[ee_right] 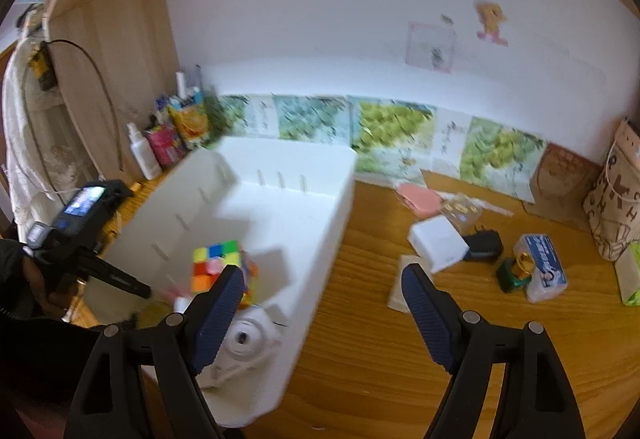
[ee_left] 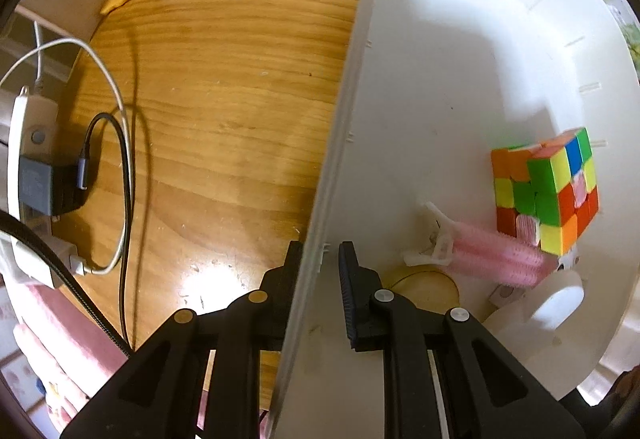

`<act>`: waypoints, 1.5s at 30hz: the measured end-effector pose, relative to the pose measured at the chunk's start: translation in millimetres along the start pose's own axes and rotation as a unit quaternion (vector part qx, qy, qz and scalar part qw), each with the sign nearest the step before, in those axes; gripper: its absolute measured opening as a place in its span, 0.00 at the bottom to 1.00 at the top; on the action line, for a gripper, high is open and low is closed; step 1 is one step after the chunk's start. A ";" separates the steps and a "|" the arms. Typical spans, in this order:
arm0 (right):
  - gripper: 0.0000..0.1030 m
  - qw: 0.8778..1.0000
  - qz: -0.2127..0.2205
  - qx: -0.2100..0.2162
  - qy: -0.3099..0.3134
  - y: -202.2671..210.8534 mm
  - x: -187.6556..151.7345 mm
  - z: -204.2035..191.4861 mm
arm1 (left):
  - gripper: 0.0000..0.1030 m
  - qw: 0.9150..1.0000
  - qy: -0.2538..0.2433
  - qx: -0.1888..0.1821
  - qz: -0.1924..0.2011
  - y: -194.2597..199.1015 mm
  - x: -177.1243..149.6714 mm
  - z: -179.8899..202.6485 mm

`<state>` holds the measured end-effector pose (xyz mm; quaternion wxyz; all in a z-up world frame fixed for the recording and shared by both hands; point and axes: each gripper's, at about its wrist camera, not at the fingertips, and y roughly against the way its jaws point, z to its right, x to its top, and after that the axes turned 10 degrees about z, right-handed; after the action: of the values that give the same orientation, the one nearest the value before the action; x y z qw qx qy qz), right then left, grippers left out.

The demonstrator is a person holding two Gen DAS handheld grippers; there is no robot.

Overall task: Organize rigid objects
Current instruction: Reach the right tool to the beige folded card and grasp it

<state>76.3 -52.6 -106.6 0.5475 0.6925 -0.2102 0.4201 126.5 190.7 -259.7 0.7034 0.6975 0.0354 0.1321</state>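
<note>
1. Left tongs (ee_left: pixel 320 259) point down and are nearly closed, with the side wall of the white bin (ee_left: pixel 340 87) clamped between the two black fingers: one finger outside over the desk (ee_left: pixel 224 87), the other inside the bin.
2. Inside the bin, a scrambled puzzle cube (ee_left: pixel 546 191) sits near the far wall, resting partly on a pink hair roller clip (ee_left: pixel 496 255); a white instant camera (ee_left: pixel 556 299) lies just beside them.
3. Right tongs (ee_right: pixel 324 287) are spread wide and hold nothing; the left finger hangs over the bin's corner above the cube (ee_right: pixel 218 265) and camera (ee_right: pixel 244 339), the right finger over bare desk (ee_right: pixel 360 359).
4. Beyond the right tongs, on the desk, lie a small white box (ee_right: pixel 438 241), a black charger (ee_right: pixel 484 243), a blue-labelled plastic box (ee_right: pixel 544 267) and a pink item (ee_right: pixel 418 199).
5. Cables and a plugged power strip (ee_left: pixel 28 175) edge the desk outside the bin.
</note>
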 end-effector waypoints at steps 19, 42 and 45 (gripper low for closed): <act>0.79 0.990 -0.128 0.038 -0.053 -90.2 -22.8 72.6 | 0.19 0.997 0.064 0.042 0.003 -2.7 -10.0 -28.7; 0.78 0.984 -0.158 0.010 -0.078 -135.8 -37.1 91.1 | 0.20 0.994 0.099 0.040 -0.007 1.7 -5.8 -41.0; 0.68 0.986 -0.151 0.008 -0.068 -136.0 -36.5 88.8 | 0.21 0.994 0.103 0.039 -0.008 0.8 -5.4 -43.6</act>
<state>189.3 -99.3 -219.6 0.5838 0.7474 -0.1369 0.2861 111.0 231.9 -260.7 0.6693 0.7069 0.1179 0.1960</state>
